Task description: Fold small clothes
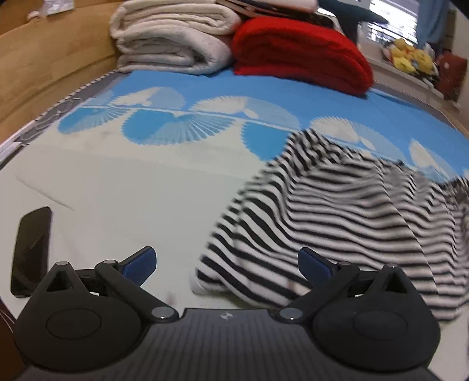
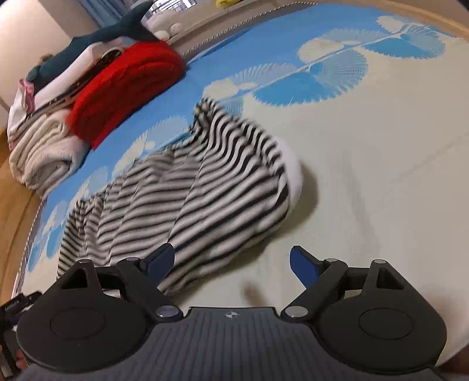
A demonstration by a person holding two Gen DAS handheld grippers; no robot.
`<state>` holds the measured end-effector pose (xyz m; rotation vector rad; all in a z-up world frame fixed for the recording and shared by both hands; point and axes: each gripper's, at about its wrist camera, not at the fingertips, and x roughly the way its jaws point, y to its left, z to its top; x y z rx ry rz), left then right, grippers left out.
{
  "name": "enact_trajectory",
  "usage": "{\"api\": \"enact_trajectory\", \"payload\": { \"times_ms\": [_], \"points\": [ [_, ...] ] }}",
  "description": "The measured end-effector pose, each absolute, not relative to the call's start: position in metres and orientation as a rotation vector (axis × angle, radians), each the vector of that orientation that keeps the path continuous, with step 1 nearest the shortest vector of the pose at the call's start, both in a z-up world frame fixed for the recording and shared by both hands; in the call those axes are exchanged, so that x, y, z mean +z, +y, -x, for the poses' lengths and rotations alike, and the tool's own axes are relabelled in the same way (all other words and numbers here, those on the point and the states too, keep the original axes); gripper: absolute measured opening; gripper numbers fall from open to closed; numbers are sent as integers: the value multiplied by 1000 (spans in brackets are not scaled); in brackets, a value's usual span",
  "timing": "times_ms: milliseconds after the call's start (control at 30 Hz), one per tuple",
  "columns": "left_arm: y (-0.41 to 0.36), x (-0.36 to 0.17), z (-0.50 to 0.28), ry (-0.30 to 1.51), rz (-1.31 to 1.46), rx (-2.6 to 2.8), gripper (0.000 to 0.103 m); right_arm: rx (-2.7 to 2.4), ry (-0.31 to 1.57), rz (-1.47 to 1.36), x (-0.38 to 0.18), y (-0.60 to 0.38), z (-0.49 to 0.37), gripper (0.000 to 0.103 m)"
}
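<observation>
A black-and-white striped garment lies rumpled on the bed, blurred in both views. In the left wrist view it fills the right half, and my left gripper stands open just above the sheet at its near left hem, with nothing between the blue pads. In the right wrist view the same striped garment stretches from the left to the centre. My right gripper is open over its near edge; the left pad overlaps the cloth without gripping it.
The bed sheet is pale with a blue fan pattern. A folded cream blanket and a red blanket are stacked at the far end, with a plush shark on top. A black phone lies at the left. A wooden bed frame borders the mattress.
</observation>
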<state>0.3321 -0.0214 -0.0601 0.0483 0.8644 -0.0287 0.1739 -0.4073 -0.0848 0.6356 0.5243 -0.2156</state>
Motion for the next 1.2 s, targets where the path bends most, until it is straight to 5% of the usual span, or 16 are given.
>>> {"api": "enact_trajectory", "payload": {
  "times_ms": [367,767,800,867,1200],
  "points": [
    [-31,-74,-336,897,-73,-88,103,-223,513,-696,-94,-409,-196,87],
    [-17,-81,-353,936,-40,-72,103,-386,411,-1093,-124,-461,-248,102],
    [-13,-83,-356,945,-25,-61,103,-397,388,-1080,-123,-458,-252,82],
    [-2,-86,-365,964,8,-16,103,-419,397,-973,-115,-453,-261,20],
    [29,-95,-378,1035,87,64,103,-577,281,-1055,-101,-487,-214,16]
  ]
}}
